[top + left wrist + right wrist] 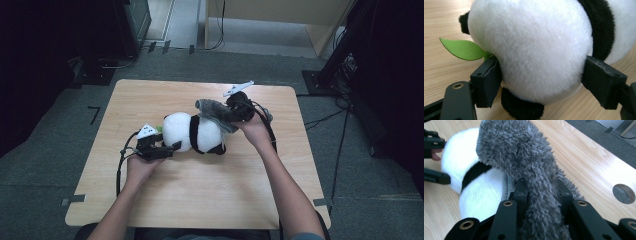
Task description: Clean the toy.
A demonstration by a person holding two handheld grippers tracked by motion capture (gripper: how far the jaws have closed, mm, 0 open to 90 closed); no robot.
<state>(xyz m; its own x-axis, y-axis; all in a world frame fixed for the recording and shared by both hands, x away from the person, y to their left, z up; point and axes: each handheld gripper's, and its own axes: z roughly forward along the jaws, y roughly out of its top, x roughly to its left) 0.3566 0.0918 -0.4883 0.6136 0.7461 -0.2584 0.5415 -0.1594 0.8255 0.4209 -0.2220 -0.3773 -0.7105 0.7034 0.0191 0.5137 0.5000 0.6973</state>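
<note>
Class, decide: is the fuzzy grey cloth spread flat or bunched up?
Bunched. The fuzzy grey cloth is pinched into a thick fold between the right gripper's jaws, drooping over the black-and-white plush panda.

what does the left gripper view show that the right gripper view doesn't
Left gripper view: a green leaf beside the panda, and the left tool clamped on its white end. Right gripper view: a grey cloth pinched in the right tool, and a round hole in the table. Both: the panda and the wooden table.

Black gripper (176, 146), brass-ringed screw holes, trailing cable
</note>
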